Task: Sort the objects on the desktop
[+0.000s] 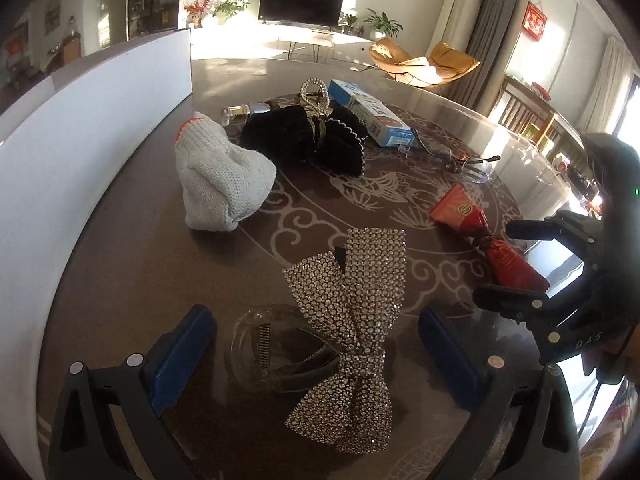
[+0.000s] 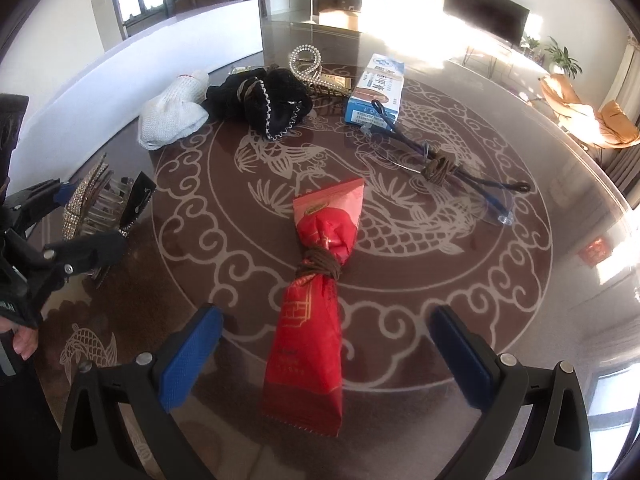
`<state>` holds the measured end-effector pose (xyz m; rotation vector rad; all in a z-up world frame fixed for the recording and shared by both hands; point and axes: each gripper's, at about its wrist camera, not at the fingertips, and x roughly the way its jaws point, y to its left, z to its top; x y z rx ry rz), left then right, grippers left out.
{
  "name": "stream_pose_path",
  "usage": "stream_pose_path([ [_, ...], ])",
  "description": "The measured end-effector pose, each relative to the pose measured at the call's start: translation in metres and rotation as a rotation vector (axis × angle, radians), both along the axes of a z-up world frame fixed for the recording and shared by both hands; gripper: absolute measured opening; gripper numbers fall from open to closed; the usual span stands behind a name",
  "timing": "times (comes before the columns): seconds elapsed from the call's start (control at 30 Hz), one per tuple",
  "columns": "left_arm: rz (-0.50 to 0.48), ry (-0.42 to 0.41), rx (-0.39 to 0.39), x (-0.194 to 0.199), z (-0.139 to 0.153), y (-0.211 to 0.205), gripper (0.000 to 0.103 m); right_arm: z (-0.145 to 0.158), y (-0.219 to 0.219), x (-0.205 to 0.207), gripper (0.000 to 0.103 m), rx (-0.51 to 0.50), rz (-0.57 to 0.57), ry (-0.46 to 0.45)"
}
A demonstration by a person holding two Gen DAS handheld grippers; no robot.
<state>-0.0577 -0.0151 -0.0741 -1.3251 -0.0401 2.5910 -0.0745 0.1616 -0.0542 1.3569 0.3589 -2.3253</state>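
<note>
Left wrist view: the left gripper [image 1: 318,354] stands wide open, its blue pads on either side of a rhinestone bow hair clip [image 1: 352,332] that lies on the glass-topped table [image 1: 120,280]; neither pad touches it. A clear claw clip [image 1: 276,354] lies under and beside the bow. Farther off sit a white knit glove [image 1: 220,184], a heap of black fabric [image 1: 304,140], a pearl hair claw [image 1: 316,94] behind it, a small glass bottle [image 1: 244,112] and a blue carton [image 1: 370,112]. The right gripper [image 1: 512,260] shows at the right edge, over the near end of a red wrapped packet [image 1: 484,240].

Right wrist view: the right gripper [image 2: 326,352] is equally wide open and holds nothing; the red wrapped packet [image 2: 316,288], tied at its middle with brown cord, lies between its fingers without touching them. Only this view shows the safety glasses [image 2: 452,172] plainly, bound with a brown cord and lying beyond the packet, near the blue carton [image 2: 376,88]. The bow [image 2: 82,200] appears edge-on at the left, between the left gripper's fingers [image 2: 86,248]. The bottle is hidden here; the glove [image 2: 172,116] and black fabric [image 2: 264,100] lie along the white board [image 2: 120,76].
</note>
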Motion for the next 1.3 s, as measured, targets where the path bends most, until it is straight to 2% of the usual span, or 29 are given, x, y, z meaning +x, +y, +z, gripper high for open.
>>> stream_pose_path([
  [0.03,-0.007,-0.003,-0.041,0.000,-0.001,0.004,0.103,0.001,-0.001,-0.005,0.097,0.002,0.013,-0.019],
  [0.1,-0.032,-0.016,-0.148,-0.001,-0.005,0.018,0.103,0.003,-0.004,-0.010,0.073,0.017,0.022,-0.031],
  [0.13,-0.032,-0.015,-0.144,-0.001,-0.004,0.018,0.103,0.006,-0.005,-0.010,0.039,0.017,0.024,-0.030],
  [0.17,-0.027,-0.022,-0.132,-0.001,-0.004,0.014,0.103,0.009,-0.006,-0.011,0.020,0.023,0.022,-0.034],
  [0.2,-0.014,-0.023,-0.130,-0.001,-0.004,0.011,0.102,0.011,-0.006,-0.010,0.020,0.032,0.013,-0.044],
  [0.23,0.002,0.000,-0.114,0.002,-0.001,0.006,0.082,0.013,-0.005,-0.008,0.020,0.025,0.007,-0.042],
  [0.3,0.028,0.027,-0.052,0.007,0.006,-0.007,0.052,0.021,0.002,0.001,0.020,0.018,-0.009,-0.021],
  [0.37,0.029,0.029,0.063,0.012,0.012,-0.018,0.052,0.028,0.010,0.012,0.020,-0.015,-0.030,-0.012],
  [0.5,0.046,0.127,0.081,0.032,0.038,-0.023,0.051,0.042,0.021,0.029,0.020,-0.052,-0.046,0.009],
  [0.6,0.072,0.165,0.113,0.047,0.058,-0.029,0.051,0.055,0.018,0.035,0.020,-0.069,-0.041,0.028],
  [0.77,0.160,0.209,0.192,0.066,0.107,-0.073,0.051,0.087,-0.011,0.029,0.020,-0.108,0.009,0.068],
  [0.9,0.272,0.227,0.170,0.070,0.140,-0.138,0.051,0.122,-0.073,0.011,0.020,-0.162,0.110,0.112],
  [1.0,0.383,0.195,0.119,0.066,0.149,-0.197,0.051,0.146,-0.138,-0.003,0.020,-0.226,0.198,0.127],
  [1.17,0.508,0.091,0.082,0.055,0.135,-0.268,0.051,0.168,-0.254,-0.027,0.020,-0.313,0.296,0.137],
  [1.3,0.520,-0.006,0.060,0.039,0.108,-0.282,0.051,0.154,-0.332,-0.052,0.020,-0.290,0.322,0.103],
])
